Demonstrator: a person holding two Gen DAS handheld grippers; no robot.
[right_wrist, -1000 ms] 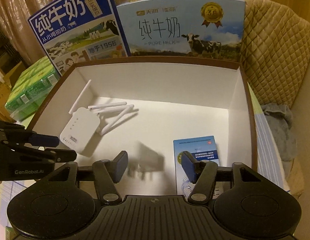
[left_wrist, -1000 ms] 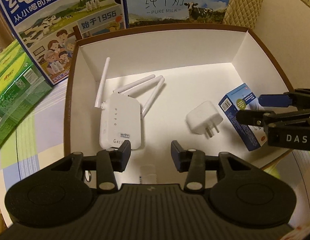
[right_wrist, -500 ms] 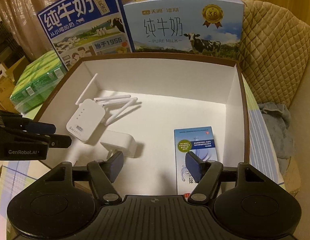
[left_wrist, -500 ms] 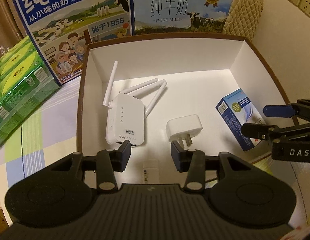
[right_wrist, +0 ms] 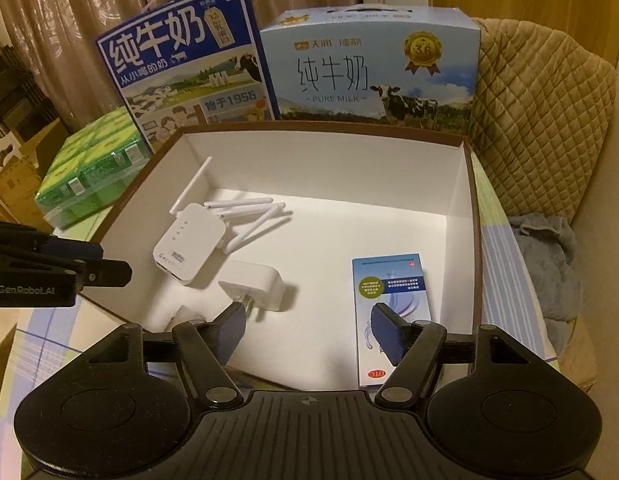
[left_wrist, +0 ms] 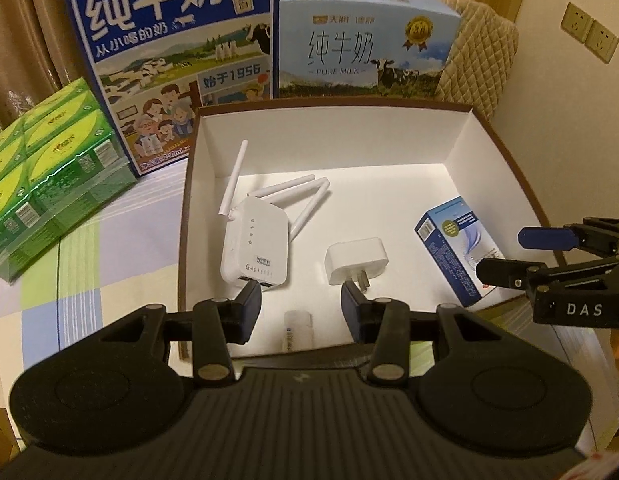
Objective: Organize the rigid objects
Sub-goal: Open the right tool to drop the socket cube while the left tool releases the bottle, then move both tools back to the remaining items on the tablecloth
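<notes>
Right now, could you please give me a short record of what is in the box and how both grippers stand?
container: open box, white inside
left side: wifi extender, flat, antennas toward far wall
middle: plug adapter, prongs toward near wall
right side: blue carton, lying flat
near wall: small white tube
left gripper: open, empty
right gripper: open, empty
behind box: two milk cartons

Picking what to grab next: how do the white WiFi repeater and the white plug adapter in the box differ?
The WiFi repeater is longer and has four thin antennas; the plug adapter is a squat block with bare metal prongs. The repeater carries a label and handwriting; the adapter looks plain. Both are white and lie loose on the box floor, ungripped.
</notes>
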